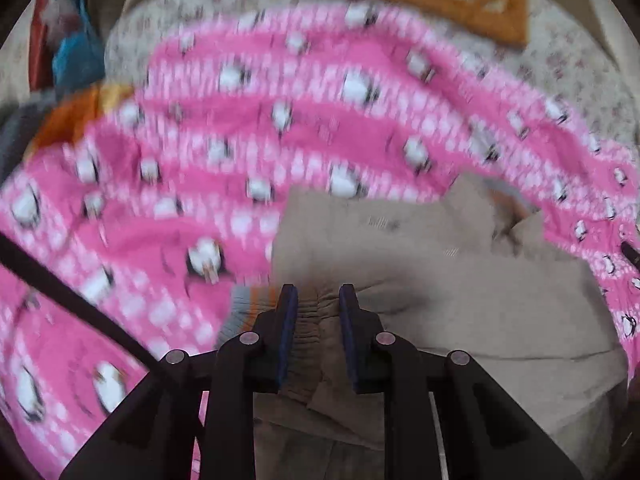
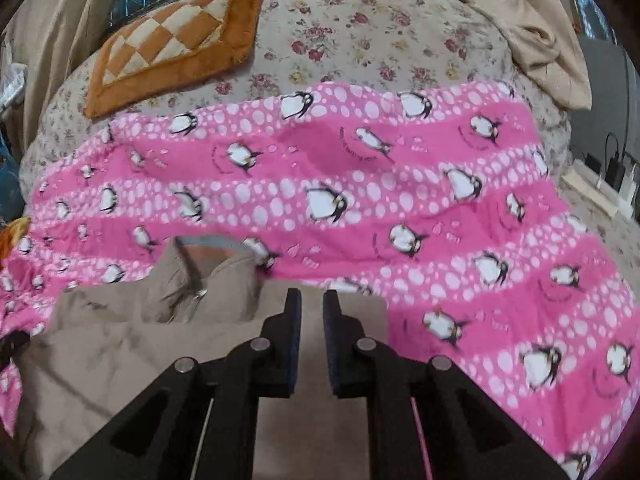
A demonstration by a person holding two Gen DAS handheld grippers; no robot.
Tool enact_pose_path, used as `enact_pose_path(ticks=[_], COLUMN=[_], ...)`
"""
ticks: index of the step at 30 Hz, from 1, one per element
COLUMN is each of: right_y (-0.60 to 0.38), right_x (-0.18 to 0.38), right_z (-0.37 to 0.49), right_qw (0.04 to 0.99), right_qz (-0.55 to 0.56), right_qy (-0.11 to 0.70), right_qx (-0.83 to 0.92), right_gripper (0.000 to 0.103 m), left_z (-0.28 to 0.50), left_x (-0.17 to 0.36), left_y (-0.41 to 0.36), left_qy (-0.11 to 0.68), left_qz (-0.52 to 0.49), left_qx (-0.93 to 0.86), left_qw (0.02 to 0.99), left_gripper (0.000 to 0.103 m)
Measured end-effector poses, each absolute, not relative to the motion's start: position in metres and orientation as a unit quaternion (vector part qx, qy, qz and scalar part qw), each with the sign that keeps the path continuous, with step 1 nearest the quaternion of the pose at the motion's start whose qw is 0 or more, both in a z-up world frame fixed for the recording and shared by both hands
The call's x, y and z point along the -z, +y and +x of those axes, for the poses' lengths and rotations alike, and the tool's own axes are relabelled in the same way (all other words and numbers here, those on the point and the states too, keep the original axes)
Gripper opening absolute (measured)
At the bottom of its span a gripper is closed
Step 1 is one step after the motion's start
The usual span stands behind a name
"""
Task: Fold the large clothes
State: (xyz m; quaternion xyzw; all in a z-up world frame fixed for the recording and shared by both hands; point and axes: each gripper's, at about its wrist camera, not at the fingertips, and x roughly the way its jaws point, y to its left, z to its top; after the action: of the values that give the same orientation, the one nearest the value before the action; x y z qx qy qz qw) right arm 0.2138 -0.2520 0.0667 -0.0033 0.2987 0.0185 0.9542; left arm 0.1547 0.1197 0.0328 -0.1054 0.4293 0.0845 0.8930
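Note:
A beige jacket (image 1: 460, 280) lies on a pink penguin-print blanket (image 1: 280, 128), with its collar and zipper showing in the right wrist view (image 2: 200, 280). My left gripper (image 1: 318, 296) is shut on the jacket's gathered ribbed hem, which is bunched between the pads. My right gripper (image 2: 312, 300) is shut on a flat beige edge of the jacket (image 2: 120, 352), with the jaws close together. The left wrist view is motion-blurred.
The pink blanket (image 2: 400, 200) covers a floral bedspread (image 2: 360, 32). An orange checkered cushion (image 2: 172, 44) lies at the far left of the bed. Beige curtains (image 2: 532, 28) hang at the back right. A power strip with cables (image 2: 612, 172) sits at the right.

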Motion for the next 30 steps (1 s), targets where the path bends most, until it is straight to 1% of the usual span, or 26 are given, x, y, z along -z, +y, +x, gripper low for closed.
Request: enact_pose_path(ticks=[1,2,4,7,8,11,13,15,17,19,23,26,28,30], right_y=[-0.252,-0.250,-0.247,-0.261,-0.265,-0.266,-0.264,-0.263,-0.266,-0.270,-0.275,-0.260,-0.255,-0.255], right_x=[-0.064,-0.060,-0.038,0.016,0.023,0.021,0.021,0.021,0.020,0.012,-0.041,-0.077,-0.078,-0.058], right_z=[0.217,0.223,0.243,0.269,0.271,0.271,0.272,0.271,0.271,0.268,0.240,0.202,0.184,0.173], right_qw=[0.953,0.949,0.927,0.881,0.875,0.877,0.877,0.876,0.873,0.876,0.905,0.917,0.916,0.901], right_qz=[-0.006,-0.016,-0.039,-0.011,0.003,0.004,-0.002,-0.005,0.007,0.023,0.042,-0.003,-0.033,-0.059], right_qy=[0.304,0.315,0.372,0.472,0.481,0.477,0.478,0.479,0.482,0.476,0.413,0.378,0.378,0.410], right_qx=[-0.020,-0.022,-0.028,-0.040,-0.049,-0.052,-0.052,-0.055,-0.070,-0.073,-0.089,-0.127,-0.133,-0.132], right_gripper=[0.010,0.010,0.010,0.010,0.010,0.010,0.012,0.013,0.018,0.019,0.019,0.020,0.022,0.022], left_z=[0.158,0.157,0.157,0.157,0.158,0.159,0.162,0.165,0.165,0.166,0.167,0.163,0.160,0.159], left_x=[-0.023,-0.019,-0.021,-0.020,-0.019,-0.016,-0.015,-0.013,-0.012,-0.011,-0.012,-0.018,-0.023,-0.023], left_y=[0.121,0.121,0.117,0.114,0.113,0.111,0.105,0.097,0.091,0.090,0.089,0.086,0.086,0.088], left_qy=[0.451,0.455,0.451,0.447,0.446,0.439,0.440,0.442,0.443,0.445,0.459,0.460,0.451,0.445], left_qz=[-0.112,-0.114,-0.102,-0.097,-0.098,-0.095,-0.088,-0.072,-0.057,-0.056,-0.040,-0.025,-0.019,-0.024], left_qx=[-0.085,-0.083,-0.086,-0.081,-0.078,-0.066,-0.050,-0.033,-0.035,-0.033,-0.026,-0.034,-0.040,-0.039], left_qw=[0.881,0.879,0.883,0.885,0.886,0.891,0.893,0.893,0.894,0.893,0.887,0.887,0.892,0.894], left_gripper=[0.004,0.004,0.006,0.011,0.013,0.026,0.046,0.058,0.060,0.061,0.061,0.061,0.059,0.059])
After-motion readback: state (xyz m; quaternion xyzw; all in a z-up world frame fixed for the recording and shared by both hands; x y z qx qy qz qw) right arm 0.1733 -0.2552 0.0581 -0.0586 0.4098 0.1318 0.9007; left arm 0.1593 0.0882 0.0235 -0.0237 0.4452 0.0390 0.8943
